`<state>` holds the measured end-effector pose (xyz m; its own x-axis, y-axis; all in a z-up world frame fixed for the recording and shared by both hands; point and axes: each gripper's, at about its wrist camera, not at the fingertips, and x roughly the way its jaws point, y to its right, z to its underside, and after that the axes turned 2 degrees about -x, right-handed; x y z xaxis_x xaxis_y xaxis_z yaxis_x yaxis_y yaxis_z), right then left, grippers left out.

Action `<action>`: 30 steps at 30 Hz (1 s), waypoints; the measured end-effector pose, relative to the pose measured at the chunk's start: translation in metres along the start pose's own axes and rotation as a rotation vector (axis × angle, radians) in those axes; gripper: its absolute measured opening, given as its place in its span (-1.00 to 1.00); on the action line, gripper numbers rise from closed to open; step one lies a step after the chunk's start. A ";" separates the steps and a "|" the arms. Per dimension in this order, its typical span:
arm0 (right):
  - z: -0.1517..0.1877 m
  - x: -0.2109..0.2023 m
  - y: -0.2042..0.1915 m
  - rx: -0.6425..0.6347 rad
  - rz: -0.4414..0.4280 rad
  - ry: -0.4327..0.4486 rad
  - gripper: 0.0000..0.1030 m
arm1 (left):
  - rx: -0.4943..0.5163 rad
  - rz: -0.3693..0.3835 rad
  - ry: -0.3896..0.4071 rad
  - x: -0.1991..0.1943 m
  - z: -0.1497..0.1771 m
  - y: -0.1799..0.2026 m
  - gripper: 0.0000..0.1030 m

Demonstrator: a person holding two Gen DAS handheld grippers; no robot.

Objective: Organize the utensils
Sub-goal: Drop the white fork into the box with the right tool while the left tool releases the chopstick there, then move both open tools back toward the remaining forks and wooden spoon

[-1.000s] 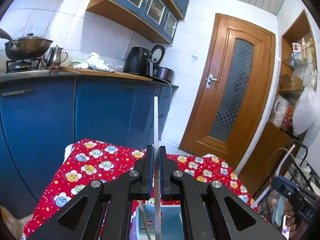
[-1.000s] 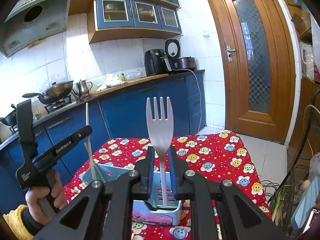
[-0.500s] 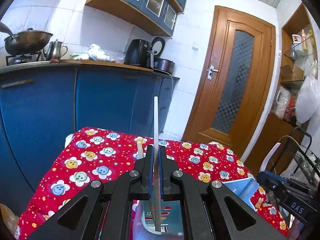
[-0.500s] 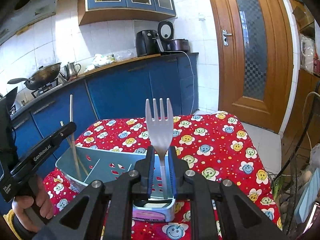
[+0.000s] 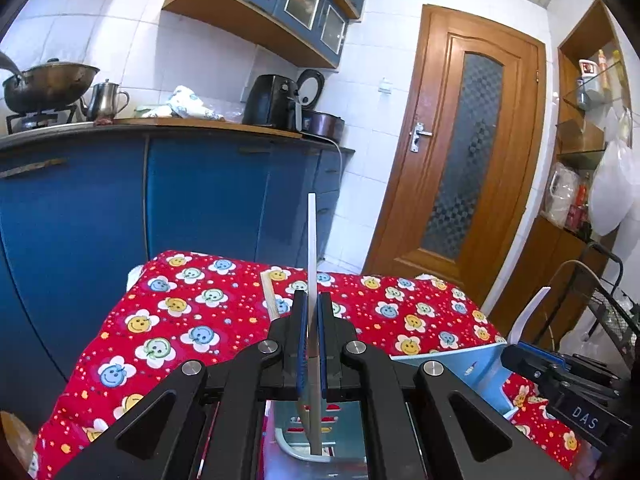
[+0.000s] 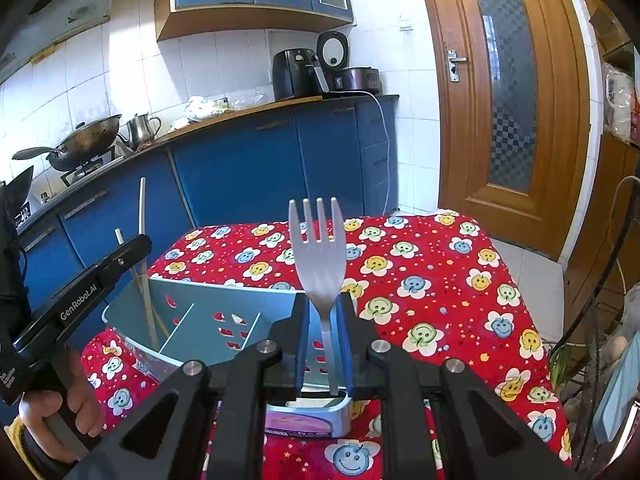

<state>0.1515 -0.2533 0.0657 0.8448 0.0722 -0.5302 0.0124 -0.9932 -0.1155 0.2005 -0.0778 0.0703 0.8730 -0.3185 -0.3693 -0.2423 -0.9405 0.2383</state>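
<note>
- I hold the left gripper (image 5: pixel 311 350) with its fingers pinching 1 pale chopstick (image 5: pixel 312 248), which stands upright between the pads.
- The lower end of that chopstick reaches down into the blue caddy (image 5: pixel 472 368), in the compartment directly under the left gripper.
- A 2nd chopstick (image 5: pixel 270 298) leans beside it; its lower end is hidden behind the gripper body.
- I hold the right gripper (image 6: pixel 323 344) with its fingers pinching the neck of the grey fork (image 6: pixel 318 248), tines up.
- In the right wrist view, the fork handle descends into the near-right compartment of the caddy; whether its tip touches the floor I cannot tell.
- The caddy sits on the red flowered tablecloth (image 6: pixel 440 280), with a divider wall (image 6: pixel 176 330) separating its sections.
- Step in hand, as I judge it: depositing both utensils into separate compartments, chopstick on the left side, fork on the right.
- Next move, as I judge it: lower each utensil until it bottoms out, then spread the fingers and lift straight up.
- Requirement: withdraw vertically, so that neither finger drags a utensil back out or tips the light caddy.
- Requirement: keep the 2 grippers apart, since they work close together over 1 container.
</note>
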 end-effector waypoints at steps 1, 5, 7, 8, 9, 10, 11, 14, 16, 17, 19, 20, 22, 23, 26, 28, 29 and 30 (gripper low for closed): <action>0.000 0.000 0.000 0.003 -0.003 -0.002 -0.68 | -0.003 0.003 -0.008 0.000 0.000 0.000 -0.91; 0.001 -0.001 0.001 0.016 -0.019 -0.003 -0.68 | -0.021 0.028 -0.051 0.002 0.001 0.000 -0.70; 0.001 -0.003 0.001 0.018 -0.021 0.000 -0.67 | -0.020 0.034 -0.061 0.001 0.001 0.001 -0.67; 0.001 -0.003 0.001 0.018 -0.022 0.001 -0.65 | -0.018 0.036 -0.065 0.000 0.001 0.002 -0.65; 0.001 -0.004 0.001 0.020 -0.024 0.004 -0.64 | -0.016 0.037 -0.068 -0.001 0.002 0.002 -0.63; 0.000 -0.006 0.001 0.022 -0.027 0.008 -0.63 | -0.014 0.040 -0.072 -0.003 0.002 0.003 -0.62; 0.000 -0.008 0.001 0.023 -0.029 0.012 -0.61 | -0.012 0.041 -0.075 -0.005 0.001 0.003 -0.60; 0.001 -0.016 0.001 0.030 -0.038 0.028 -0.56 | -0.008 0.049 -0.087 -0.012 0.000 0.004 -0.57; 0.001 -0.023 0.001 0.036 -0.044 0.039 -0.55 | -0.005 0.054 -0.090 -0.019 -0.001 0.004 -0.57; 0.001 -0.026 0.001 0.038 -0.047 0.044 -0.53 | -0.003 0.055 -0.091 -0.022 -0.002 0.004 -0.57; 0.001 -0.034 -0.001 0.041 -0.051 0.057 -0.51 | 0.002 0.059 -0.095 -0.029 -0.003 0.005 -0.56; 0.001 -0.038 -0.002 0.043 -0.054 0.062 -0.50 | 0.004 0.063 -0.098 -0.033 -0.003 0.005 -0.54; 0.002 -0.047 -0.003 0.044 -0.062 0.072 -0.49 | 0.012 0.067 -0.111 -0.041 -0.004 0.006 -0.50; 0.003 -0.051 -0.005 0.044 -0.065 0.076 -0.47 | 0.017 0.068 -0.116 -0.045 -0.003 0.006 -0.48; 0.006 -0.062 -0.007 0.043 -0.074 0.079 -0.45 | 0.027 0.068 -0.138 -0.056 0.000 0.007 -0.48; 0.009 -0.069 -0.010 0.042 -0.080 0.076 -0.44 | 0.026 0.070 -0.156 -0.062 0.002 0.007 -0.48; 0.011 -0.072 -0.012 0.041 -0.082 0.073 -0.44 | 0.024 0.070 -0.166 -0.065 0.004 0.006 -0.47; 0.013 -0.075 -0.013 0.042 -0.085 0.070 -0.44 | 0.023 0.070 -0.173 -0.067 0.006 0.006 -0.47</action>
<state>0.0813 -0.2448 0.0959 0.8771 0.1478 -0.4570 0.0643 -0.9790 -0.1932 0.1379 -0.0623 0.0915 0.7683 -0.3969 -0.5021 -0.3114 -0.9172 0.2486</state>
